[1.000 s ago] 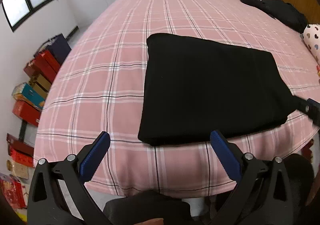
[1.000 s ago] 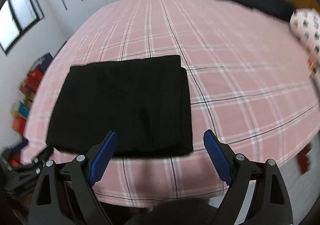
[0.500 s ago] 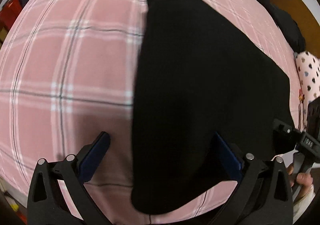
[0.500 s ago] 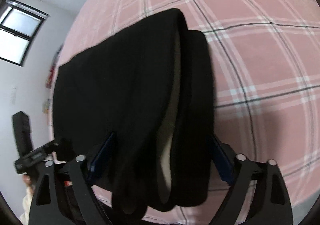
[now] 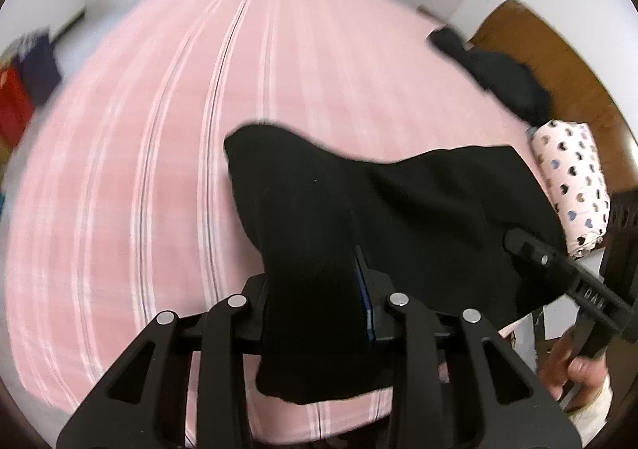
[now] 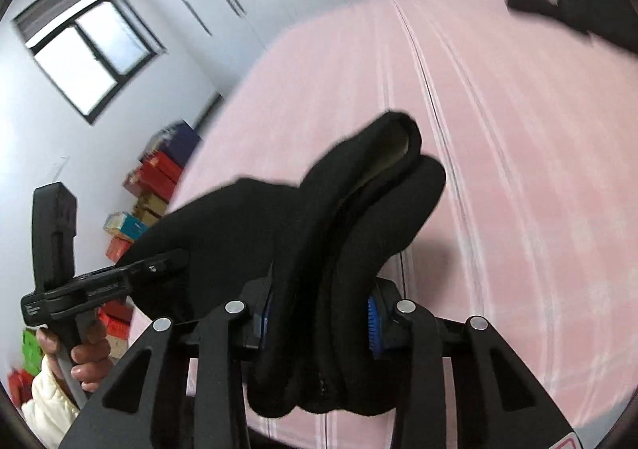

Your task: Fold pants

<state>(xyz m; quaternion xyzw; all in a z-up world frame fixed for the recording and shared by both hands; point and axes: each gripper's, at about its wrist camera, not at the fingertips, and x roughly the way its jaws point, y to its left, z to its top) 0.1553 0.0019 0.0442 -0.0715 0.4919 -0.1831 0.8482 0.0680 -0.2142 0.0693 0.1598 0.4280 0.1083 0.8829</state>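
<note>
Firstly, left wrist view: the left gripper (image 5: 319, 289) had just been closing and was clamped on the near left corner of the black pants (image 5: 398, 217), a thick fold bunched between its jaws. The pants hung lifted over the near edge of the pink checked bed (image 5: 159, 150), stretched across to the right gripper (image 5: 518, 243), held in a hand (image 5: 574, 365). A dark garment (image 5: 498, 82) and a heart-print pillow (image 5: 570, 186) lay by the wooden headboard (image 5: 566, 62) at the bed's far right corner.

Next, right wrist view: the right gripper (image 6: 319, 313) had likewise just been closing and gripped the layered right end of the pants (image 6: 351, 217), pale lining showing. Left gripper (image 6: 167, 265) held the other corner. Coloured boxes (image 6: 155, 178) stood under a window (image 6: 87, 42), beside the bed (image 6: 518, 170).
</note>
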